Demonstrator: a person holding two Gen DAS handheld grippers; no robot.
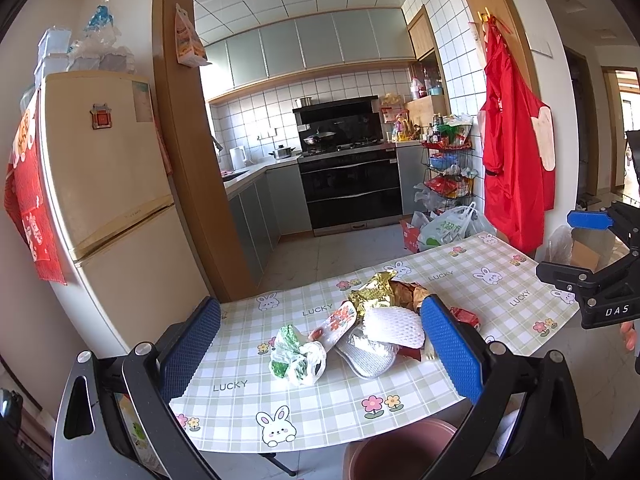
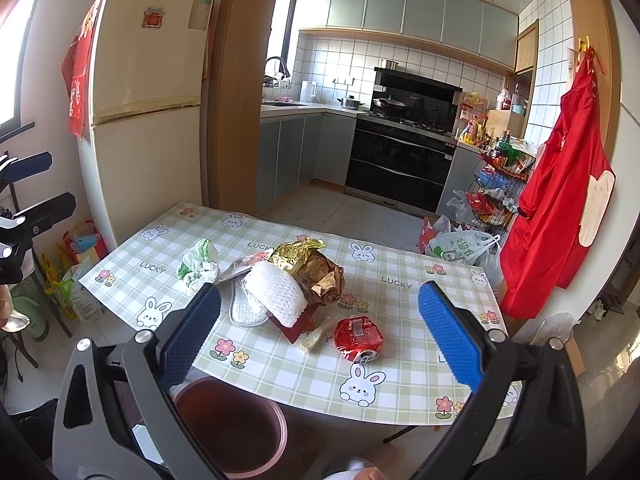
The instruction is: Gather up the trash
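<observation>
Both pairs of jaws stand wide apart and hold nothing, raised above the near edge of the worktop [image 2: 400, 384], which suggests no piece has been picked yet. The left gripper [image 1: 320, 344] frames the left side of the heap, where a crumpled green-and-white plastic bag [image 1: 298, 354] lies nearest its line, touching a silver foil pouch [image 1: 366, 354] and a flowered wrapper [image 1: 338, 320]. The right gripper [image 2: 320, 330] looks over the right side, where a crushed red soda can [image 2: 357, 338] lies apart from the pile and looks the easiest rigid grab.

All the trash is bunched mid-worktop: a white foam fruit net [image 2: 276, 294] rests on top, with gold foil wrapping [image 2: 296, 254] behind it. A brown waste bin [image 2: 230, 424] stands on the floor just under the near edge, between the two grippers, likely so each piece needs only a short carry and drop. Loose film and foil may slip or drag neighbours along.
</observation>
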